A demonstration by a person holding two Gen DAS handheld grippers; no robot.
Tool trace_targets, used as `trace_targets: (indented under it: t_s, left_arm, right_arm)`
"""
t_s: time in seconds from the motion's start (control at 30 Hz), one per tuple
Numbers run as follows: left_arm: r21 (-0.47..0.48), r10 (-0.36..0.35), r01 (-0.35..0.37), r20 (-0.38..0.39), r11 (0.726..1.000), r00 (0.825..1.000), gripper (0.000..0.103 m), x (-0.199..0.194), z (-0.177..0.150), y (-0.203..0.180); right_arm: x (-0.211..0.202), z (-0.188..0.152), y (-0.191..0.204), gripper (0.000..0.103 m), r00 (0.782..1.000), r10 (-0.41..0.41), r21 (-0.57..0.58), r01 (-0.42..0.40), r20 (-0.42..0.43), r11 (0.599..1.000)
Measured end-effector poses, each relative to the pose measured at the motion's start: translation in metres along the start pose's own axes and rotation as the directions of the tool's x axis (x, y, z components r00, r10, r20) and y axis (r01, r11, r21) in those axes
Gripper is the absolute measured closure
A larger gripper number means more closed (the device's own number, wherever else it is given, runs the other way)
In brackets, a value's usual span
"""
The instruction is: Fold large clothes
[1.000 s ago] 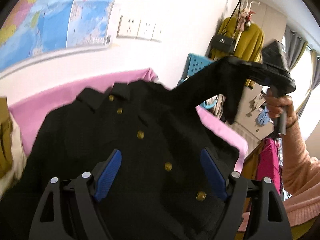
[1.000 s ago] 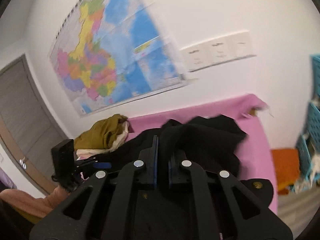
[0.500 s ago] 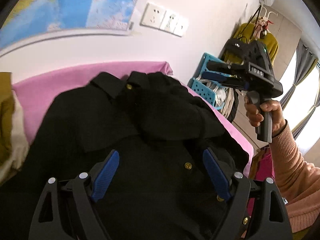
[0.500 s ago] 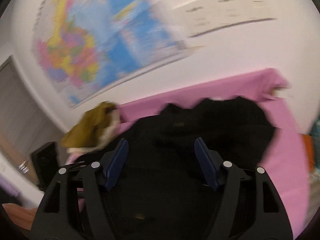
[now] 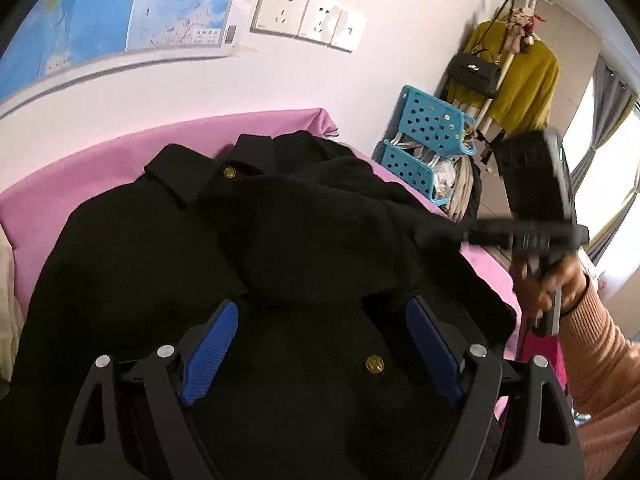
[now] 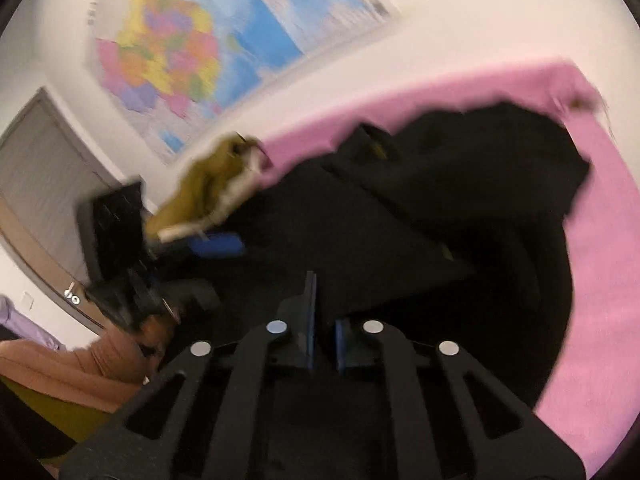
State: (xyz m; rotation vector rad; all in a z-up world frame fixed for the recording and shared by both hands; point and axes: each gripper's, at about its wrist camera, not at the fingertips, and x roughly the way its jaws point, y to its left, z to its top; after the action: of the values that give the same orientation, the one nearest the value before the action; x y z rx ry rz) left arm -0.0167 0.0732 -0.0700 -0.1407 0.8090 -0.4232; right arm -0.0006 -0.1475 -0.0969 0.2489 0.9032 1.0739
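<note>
A black coat [image 5: 300,240] with gold buttons lies face up on a pink cover [image 5: 100,168]. One sleeve is folded across its chest. My left gripper [image 5: 322,308] hovers over the lower front with its jaws opening wide; its blue pads [image 5: 212,344] press on nothing. My right gripper [image 5: 432,234] comes in level from the right, held by a hand in a peach sleeve. In the blurred right wrist view the right gripper [image 6: 323,300] has its pads nearly together, and a fold of the coat [image 6: 360,220] runs into them.
Blue plastic baskets [image 5: 432,136] and a coat stand with a yellow garment [image 5: 520,76] are beyond the cover's right end. An olive and cream clothes pile [image 6: 208,184] lies at the left end. A map and wall sockets [image 5: 308,16] hang behind.
The right gripper laid the raised sleeve across the coat's chest, opened, sank and closed again at the coat's right side. The left gripper crept forward and lower over the coat.
</note>
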Motion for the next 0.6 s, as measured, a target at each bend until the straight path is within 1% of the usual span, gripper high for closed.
trace_targets:
  t_s: [0.03,0.07,0.1,0.2,0.27,0.3,0.33,0.37,0.4,0.43,0.47,0.5,0.53,0.57,0.6]
  left_arm:
    - [0.006,0.007,-0.007,0.014,1.0,1.0,0.014,-0.004,-0.001,-0.001]
    - [0.013,0.011,-0.011,0.028,1.0,1.0,0.011,-0.006,-0.001,-0.002]
    - [0.018,0.008,-0.009,0.048,1.0,0.999,0.011,-0.008,-0.001,-0.004]
    - [0.026,0.029,-0.032,0.087,0.999,0.996,0.011,-0.01,0.003,-0.01]
    - [0.044,0.077,-0.083,0.116,0.996,0.99,0.009,-0.011,0.008,-0.015]
    - [0.045,0.122,-0.128,0.129,0.991,0.984,0.008,-0.011,0.01,-0.015]
    - [0.025,0.175,-0.18,0.143,0.983,0.974,0.008,-0.01,0.014,-0.011]
    - [-0.017,0.211,-0.211,0.143,0.977,0.967,0.009,-0.009,0.019,-0.002]
    - [-0.054,0.236,-0.231,0.141,0.971,0.961,0.015,-0.009,0.022,0.006]
    - [-0.094,0.265,-0.254,0.138,0.963,0.954,0.021,-0.008,0.024,0.017]
    - [-0.137,0.296,-0.279,0.118,0.95,0.948,0.037,-0.006,0.026,0.029]
    - [-0.181,0.304,-0.286,0.086,0.941,0.949,0.046,-0.004,0.026,0.042]
    - [-0.236,0.279,-0.259,0.055,0.937,0.959,0.058,-0.002,0.025,0.058]
    - [-0.291,0.245,-0.222,0.045,0.931,0.969,0.065,-0.001,0.023,0.072]
    - [-0.32,0.233,-0.206,0.049,0.925,0.971,0.067,-0.003,0.021,0.082]
  right_arm:
    - [0.0,0.012,0.013,0.097,0.999,0.025,-0.02,-0.025,0.031,0.999]
    - [0.003,0.021,0.022,0.097,0.998,0.046,-0.035,-0.045,0.04,0.998]
    - [0.009,0.032,0.037,0.098,0.996,0.077,-0.062,-0.074,0.046,0.995]
    - [0.034,0.058,0.073,0.098,0.994,0.106,-0.138,-0.102,0.018,0.985]
    - [0.055,0.072,0.09,0.098,0.992,0.128,-0.155,-0.129,-0.015,0.98]
    - [0.065,0.077,0.096,0.096,0.991,0.128,-0.153,-0.131,-0.035,0.979]
    - [0.078,0.081,0.102,0.092,0.99,0.132,-0.144,-0.139,-0.058,0.98]
    - [0.086,0.084,0.105,0.085,0.985,0.154,-0.132,-0.163,-0.077,0.978]
    - [0.088,0.088,0.106,0.078,0.982,0.172,-0.108,-0.18,-0.081,0.978]
    - [0.088,0.09,0.108,0.063,0.982,0.173,-0.102,-0.18,-0.07,0.978]
    - [0.081,0.089,0.107,0.055,0.984,0.171,-0.109,-0.176,-0.051,0.978]
    - [0.072,0.086,0.105,0.052,0.985,0.17,-0.111,-0.173,-0.033,0.979]
    - [0.056,0.081,0.099,0.05,0.987,0.161,-0.107,-0.16,-0.002,0.981]
    - [0.04,0.075,0.092,0.05,0.989,0.144,-0.105,-0.14,0.022,0.984]
    - [0.016,0.063,0.077,0.05,0.995,0.08,-0.104,-0.073,0.065,0.992]
